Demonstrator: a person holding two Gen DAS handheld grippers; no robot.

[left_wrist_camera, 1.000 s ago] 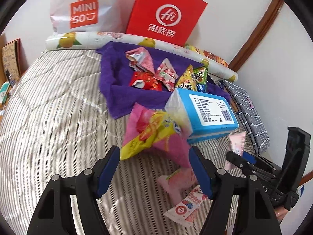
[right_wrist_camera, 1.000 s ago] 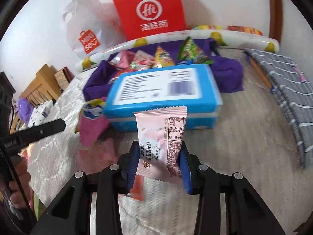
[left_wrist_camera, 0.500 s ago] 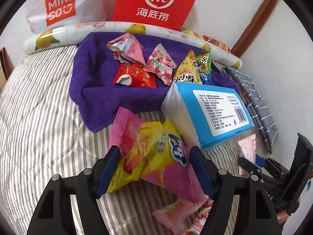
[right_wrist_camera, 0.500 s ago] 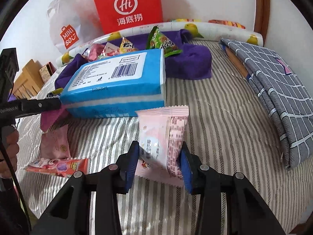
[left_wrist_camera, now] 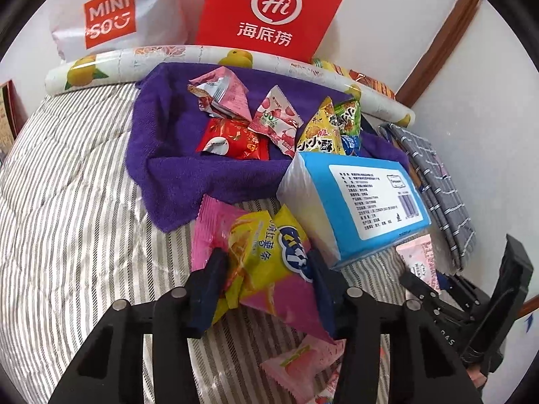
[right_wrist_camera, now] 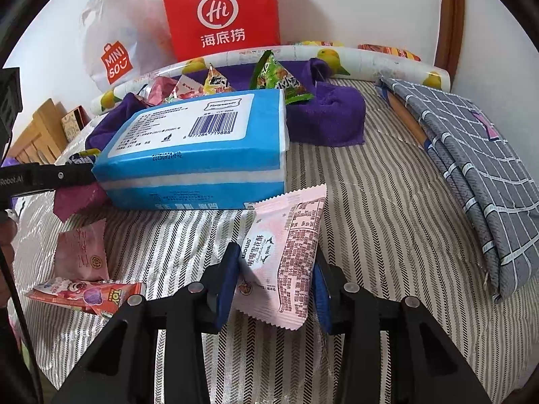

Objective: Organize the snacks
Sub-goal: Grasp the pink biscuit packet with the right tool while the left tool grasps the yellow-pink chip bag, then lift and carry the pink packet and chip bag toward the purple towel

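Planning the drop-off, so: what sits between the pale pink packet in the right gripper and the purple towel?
The blue tissue pack lies between the pale pink packet, clamped in the right gripper, and the purple towel, seen in the right wrist view.

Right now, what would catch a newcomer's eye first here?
The red paper bag against the wall at the back, then the blue tissue pack on the striped bedding before a purple towel strewn with snacks. Each gripper's jaws hold a packet: left the pink-yellow chips, right a pale pink snack.

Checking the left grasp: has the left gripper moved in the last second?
Yes. The left gripper advanced toward the purple towel and closed its fingers on the pink-and-yellow snack bag, which earlier lay ahead of it.
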